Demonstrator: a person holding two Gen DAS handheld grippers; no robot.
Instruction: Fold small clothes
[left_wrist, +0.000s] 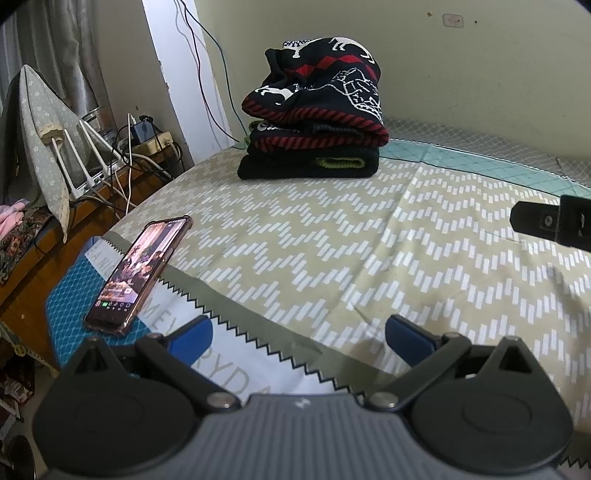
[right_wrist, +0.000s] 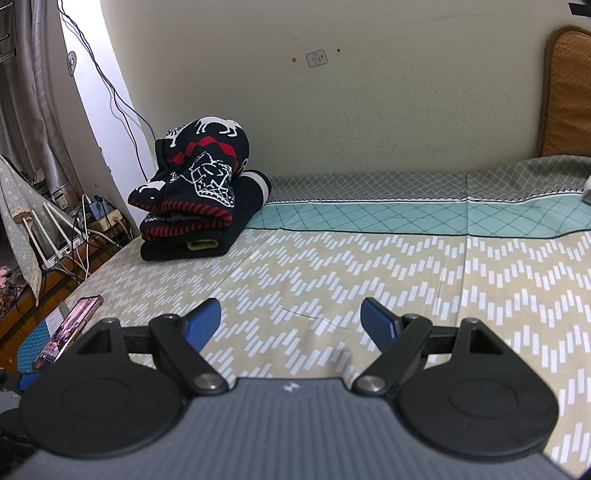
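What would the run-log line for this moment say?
left gripper open, empty | right gripper open, empty | folded clothes stack at bed's far left | phone near left edge

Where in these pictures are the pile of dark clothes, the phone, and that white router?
pile of folded clothes (left_wrist: 314, 122), left wrist view, on the top patterned knit.
phone (left_wrist: 138, 269), left wrist view, middle of its lit screen.
router (left_wrist: 94, 173), left wrist view, at the antennas' base.
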